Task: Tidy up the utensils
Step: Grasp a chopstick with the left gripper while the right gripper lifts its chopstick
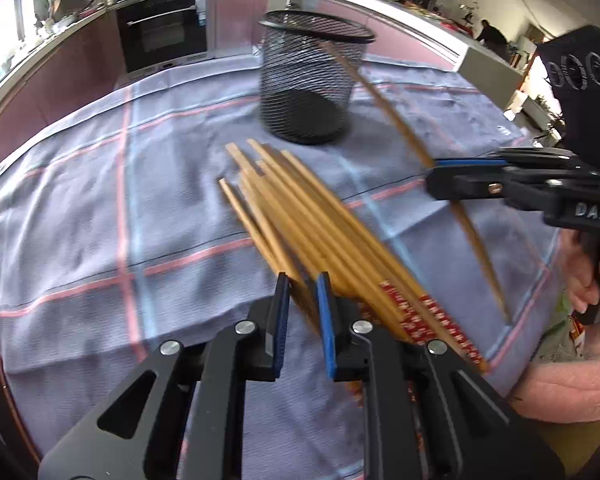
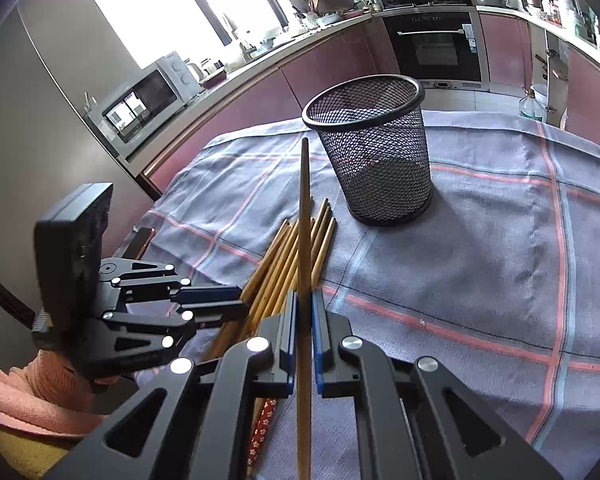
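Note:
A bundle of wooden chopsticks (image 1: 300, 216) with red patterned ends lies on the checked cloth, also in the right wrist view (image 2: 288, 264). A black mesh cup (image 1: 310, 80) stands upright behind them, also seen from the right (image 2: 374, 152). My right gripper (image 2: 305, 312) is shut on a single chopstick (image 2: 305, 240), held above the cloth and pointing toward the cup; it shows in the left wrist view (image 1: 434, 176) too. My left gripper (image 1: 303, 284) is open with its jaws around the near part of the bundle, and appears from the right (image 2: 236, 300).
The grey-blue checked cloth (image 1: 100, 200) covers the table. Kitchen cabinets and an oven (image 2: 436, 44) stand behind, a microwave (image 2: 148, 100) at left. The table's far edge runs close behind the cup.

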A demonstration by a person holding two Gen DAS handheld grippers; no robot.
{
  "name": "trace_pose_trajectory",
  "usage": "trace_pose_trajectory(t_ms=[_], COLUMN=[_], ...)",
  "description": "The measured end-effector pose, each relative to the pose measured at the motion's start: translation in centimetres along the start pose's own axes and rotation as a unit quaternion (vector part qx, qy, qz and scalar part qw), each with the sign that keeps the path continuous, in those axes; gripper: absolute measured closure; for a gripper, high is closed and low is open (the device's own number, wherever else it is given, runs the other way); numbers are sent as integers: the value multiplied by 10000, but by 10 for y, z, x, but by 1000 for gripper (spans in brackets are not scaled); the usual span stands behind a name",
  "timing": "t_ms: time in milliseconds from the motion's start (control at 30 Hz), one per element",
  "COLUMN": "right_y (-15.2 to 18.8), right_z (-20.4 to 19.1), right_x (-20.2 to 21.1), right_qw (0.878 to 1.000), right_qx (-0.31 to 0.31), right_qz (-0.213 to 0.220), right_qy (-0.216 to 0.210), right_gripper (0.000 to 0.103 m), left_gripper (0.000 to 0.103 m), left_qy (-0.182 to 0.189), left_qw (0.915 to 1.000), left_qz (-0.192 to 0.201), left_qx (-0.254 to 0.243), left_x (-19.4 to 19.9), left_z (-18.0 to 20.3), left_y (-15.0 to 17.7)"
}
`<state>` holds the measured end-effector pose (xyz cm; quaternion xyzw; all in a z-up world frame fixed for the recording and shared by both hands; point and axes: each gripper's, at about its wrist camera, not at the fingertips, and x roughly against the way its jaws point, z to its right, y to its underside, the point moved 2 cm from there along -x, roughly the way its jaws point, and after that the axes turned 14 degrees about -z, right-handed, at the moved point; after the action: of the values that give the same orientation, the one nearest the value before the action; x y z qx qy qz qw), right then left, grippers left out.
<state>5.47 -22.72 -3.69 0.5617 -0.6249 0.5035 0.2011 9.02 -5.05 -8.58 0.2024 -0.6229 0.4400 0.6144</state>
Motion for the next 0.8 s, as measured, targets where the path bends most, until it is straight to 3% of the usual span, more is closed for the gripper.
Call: trace_pose_trajectory(t_ms=[100,267,367,567,800], right_y=[0,0,-1,-3,-20], right_z=[2,0,-2,-1,-2], right_x=[-1,-1,1,23,54], right_qw=[10000,9999,9999,9991,9953], right_qx=[-3,29,63,127,155], right_qz=[-10,-6,19,392,954], right_qy=[-49,-119,-95,-55,48], right_gripper=[97,97,97,97,97], left_gripper=[92,82,83,92,96], left_qy=[143,-206,-255,-46,332], left_qw=[9999,9998,9996,10000,9987], left_qz=[-15,-44,-49,-8,181], left_qx=[67,-59,-134,50,356], left_x=[1,-2,-4,-2,5], left_z=[-7,0,2,-3,-14], left_y=[1,1,1,2,4])
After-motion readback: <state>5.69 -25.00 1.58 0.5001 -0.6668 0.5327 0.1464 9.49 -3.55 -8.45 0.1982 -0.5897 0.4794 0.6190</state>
